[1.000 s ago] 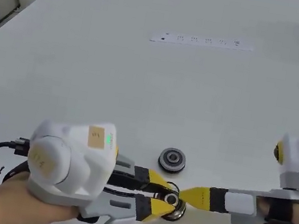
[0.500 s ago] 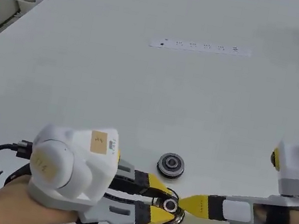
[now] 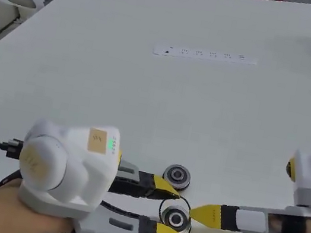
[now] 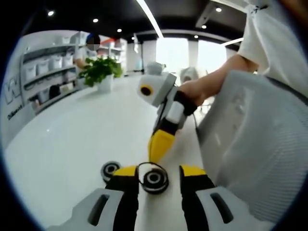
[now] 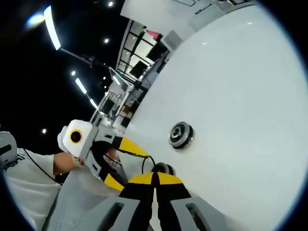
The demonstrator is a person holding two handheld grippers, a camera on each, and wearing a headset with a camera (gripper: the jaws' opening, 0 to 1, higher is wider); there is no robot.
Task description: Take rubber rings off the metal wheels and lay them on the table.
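Left gripper [image 3: 171, 211] spread wide around 1 small round metal wheel [image 3: 175, 219], right gripper [image 3: 193, 211] pinched tight on its thin black rubber ring [image 3: 181, 199], 2nd metal wheel [image 3: 177, 175] just beyond the left jaws.

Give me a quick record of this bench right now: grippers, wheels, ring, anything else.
left gripper: open, jaws either side of near wheel
right gripper: shut on rubber ring, which looks partly off the near wheel
far wheel: lying on table, untouched
power strip: farther back on table
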